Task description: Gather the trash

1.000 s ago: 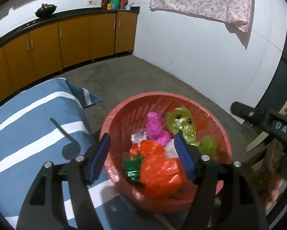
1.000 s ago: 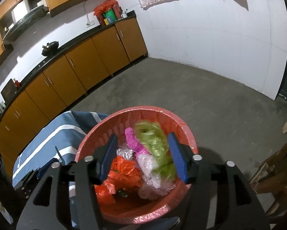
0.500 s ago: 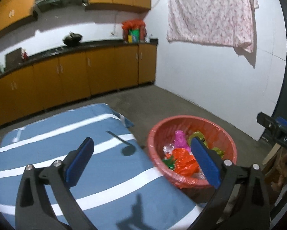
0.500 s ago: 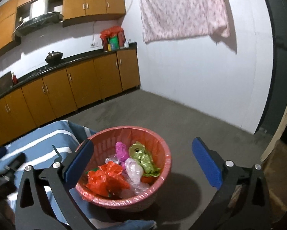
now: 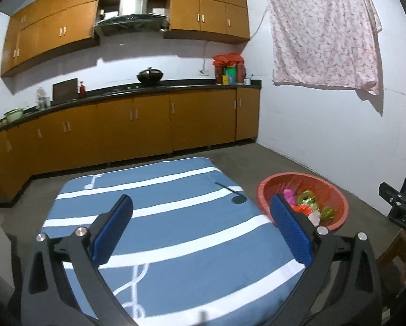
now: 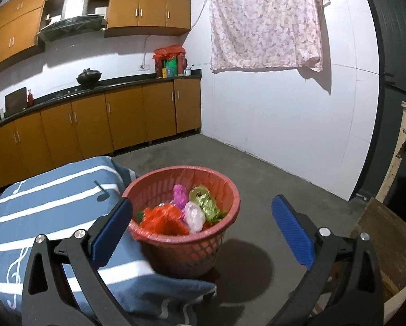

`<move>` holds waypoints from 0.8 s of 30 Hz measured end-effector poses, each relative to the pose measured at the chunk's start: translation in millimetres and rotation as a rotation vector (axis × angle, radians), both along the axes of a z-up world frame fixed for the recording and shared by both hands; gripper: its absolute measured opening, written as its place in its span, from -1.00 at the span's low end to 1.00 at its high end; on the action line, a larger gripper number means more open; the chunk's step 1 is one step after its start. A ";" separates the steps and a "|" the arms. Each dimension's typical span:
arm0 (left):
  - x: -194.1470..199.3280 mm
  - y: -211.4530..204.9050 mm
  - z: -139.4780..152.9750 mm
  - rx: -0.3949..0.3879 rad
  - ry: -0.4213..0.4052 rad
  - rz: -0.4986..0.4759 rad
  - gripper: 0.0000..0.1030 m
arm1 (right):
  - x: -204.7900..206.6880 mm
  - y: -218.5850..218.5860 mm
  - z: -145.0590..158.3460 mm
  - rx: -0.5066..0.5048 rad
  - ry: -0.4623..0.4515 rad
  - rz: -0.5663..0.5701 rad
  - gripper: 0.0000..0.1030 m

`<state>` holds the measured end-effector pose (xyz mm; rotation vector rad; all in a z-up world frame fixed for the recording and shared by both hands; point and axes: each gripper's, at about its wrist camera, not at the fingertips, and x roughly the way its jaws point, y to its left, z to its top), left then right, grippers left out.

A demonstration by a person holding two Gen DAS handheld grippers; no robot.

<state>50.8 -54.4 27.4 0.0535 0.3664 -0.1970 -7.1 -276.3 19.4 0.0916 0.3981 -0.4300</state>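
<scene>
Both tools are empty. The left gripper has its fingers spread wide with nothing between them, and the right gripper is parted just as wide, also holding nothing.

The red basket sits on the floor just beside the corner of the blue striped cloth. In the right wrist view it lies ahead and between the two fingers, nearer the left one; in the left wrist view it sits beyond and outside the right finger. Inside are crumpled wrappers in orange, pink, clear and green-gold.

No loose trash shows on the cloth ahead of the left fingers (the near edge is hidden behind the tool), nor on the floor beyond the right fingers. So collecting looks done or close to it, and the step in hand is probably a check for leftovers.

To do that well, I would sweep each camera slowly over the cloth's near edge and the floor around the basket, keeping the fingers apart and clear of the rim so nothing tips. Thin wrappers would need a low pinch against the surface.
</scene>
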 end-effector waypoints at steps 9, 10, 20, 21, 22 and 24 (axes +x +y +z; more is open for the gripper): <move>-35.9 25.7 -10.3 0.013 0.011 0.058 0.92 | -23.1 41.7 -4.7 -0.067 0.001 0.062 0.97; -38.6 28.5 -11.2 0.015 0.016 0.062 0.92 | -24.9 46.1 -5.1 -0.074 0.000 0.068 0.97; -57.0 44.1 -18.6 0.023 0.048 0.106 0.92 | -41.6 75.1 -12.8 -0.119 -0.013 0.098 0.97; -59.1 45.7 -19.1 0.019 0.047 0.106 0.92 | -42.3 76.4 -13.2 -0.119 -0.013 0.101 0.97; -60.8 46.8 -19.0 0.016 0.046 0.107 0.92 | -43.3 78.2 -13.9 -0.118 -0.011 0.107 0.97; -63.7 48.6 -19.0 0.015 0.042 0.110 0.92 | -45.6 81.1 -14.8 -0.118 -0.009 0.113 0.97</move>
